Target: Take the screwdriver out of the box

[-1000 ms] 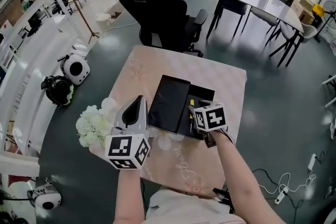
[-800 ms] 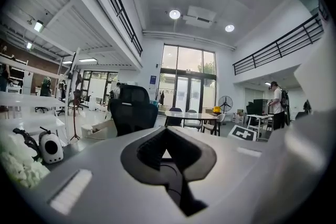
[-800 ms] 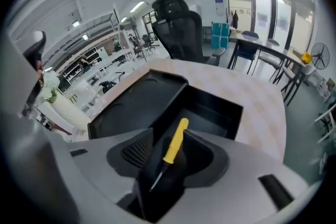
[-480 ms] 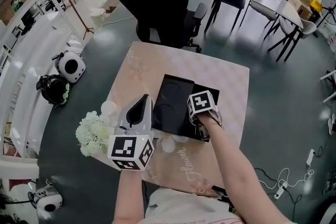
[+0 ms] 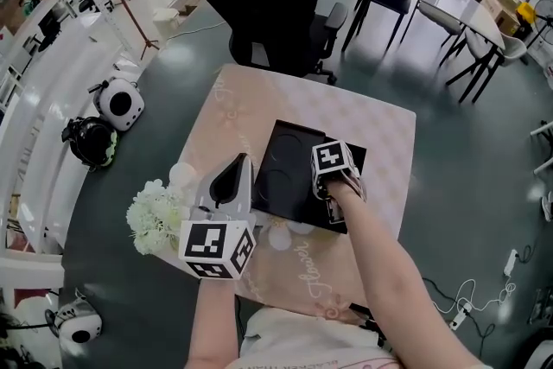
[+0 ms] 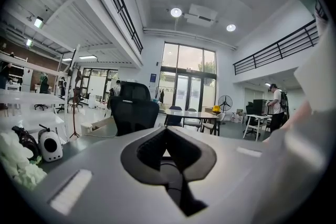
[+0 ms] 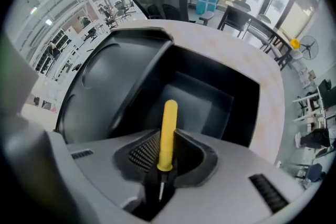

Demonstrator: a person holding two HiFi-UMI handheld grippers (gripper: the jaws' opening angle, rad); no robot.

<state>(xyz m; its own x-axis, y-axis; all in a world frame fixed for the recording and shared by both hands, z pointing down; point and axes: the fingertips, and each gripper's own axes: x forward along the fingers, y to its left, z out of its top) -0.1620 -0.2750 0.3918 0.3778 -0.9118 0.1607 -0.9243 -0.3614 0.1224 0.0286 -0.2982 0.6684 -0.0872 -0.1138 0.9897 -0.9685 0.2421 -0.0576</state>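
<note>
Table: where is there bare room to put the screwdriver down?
Bare cloth on the table: the far strip between the open black box and the office chair, the strip between the box and the table's right edge, and the near patch before the box. Crowded: the left corner, with white flowers and the left tongs.

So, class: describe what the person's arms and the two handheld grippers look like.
The left gripper and right gripper have smooth light-grey shells tapering to black jaws with ribbed pads. Each carries a white cube printed with black square markers. The forearms are bare; a pale top shows below. The right jaws are closing, the yellow screwdriver between them.
</note>
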